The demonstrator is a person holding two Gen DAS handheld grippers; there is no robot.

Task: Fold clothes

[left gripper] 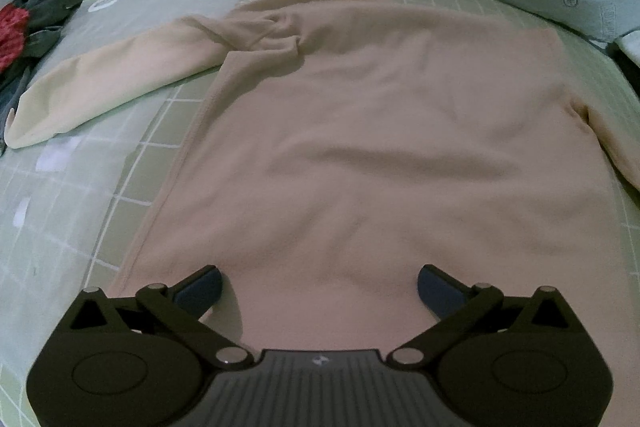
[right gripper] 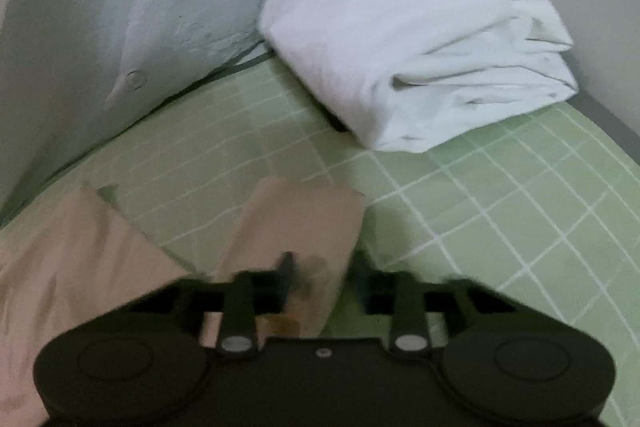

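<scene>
My left tongs [left gripper: 319,281] stand wide above the hem of one beige sweater [left gripper: 372,131], spread flat on the green checked bed [right gripper: 500,211] for folding. My right tongs [right gripper: 322,273] straddle its right sleeve [right gripper: 298,227], partly closed; grip uncertain through blur. One folded white cloth [right gripper: 412,43] lies beyond.

My work surface was a bed [left gripper: 100,227] covered by a green sheet with a white grid. On it lay a beige sweater [left gripper: 380,147] spread flat, a dark clothes pile [left gripper: 36,23] at its edge, and a folded white cloth [right gripper: 416,43].
</scene>
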